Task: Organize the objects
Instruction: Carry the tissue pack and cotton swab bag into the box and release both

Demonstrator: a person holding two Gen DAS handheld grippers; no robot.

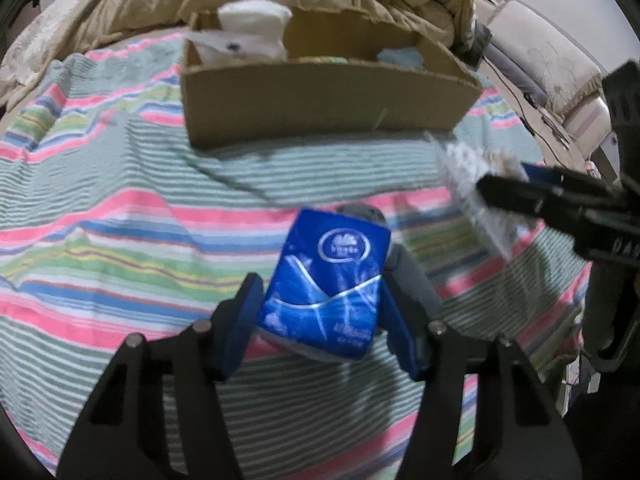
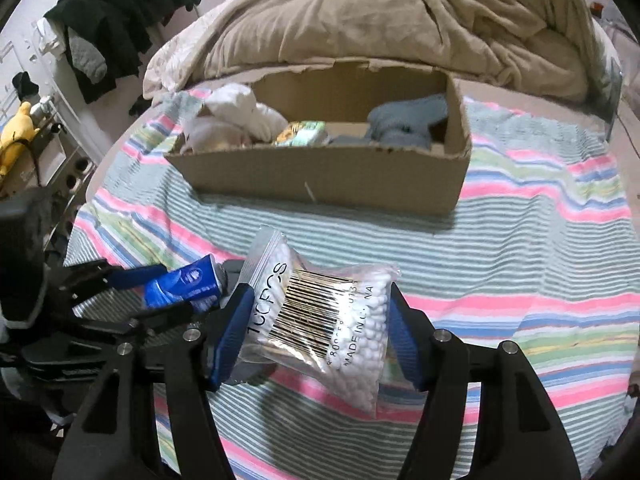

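Observation:
My left gripper (image 1: 320, 292) is shut on a blue tissue pack (image 1: 326, 280) and holds it above the striped blanket (image 1: 120, 200); the pack also shows in the right wrist view (image 2: 182, 286). My right gripper (image 2: 318, 320) is shut on a clear bag of cotton swabs (image 2: 324, 320), which shows blurred in the left wrist view (image 1: 472, 184). An open cardboard box (image 2: 320, 172) sits ahead on the bed and holds white cloth (image 2: 240, 112), a green packet (image 2: 302, 132) and a blue-grey cloth (image 2: 404, 122). The box shows in the left wrist view too (image 1: 320, 100).
A beige duvet (image 2: 380, 16) is bunched behind the box. Dark clothes (image 2: 116, 8) hang at the far left, with a yellow plush toy (image 2: 16, 132) below them. A grey object (image 1: 408, 276) lies under the tissue pack.

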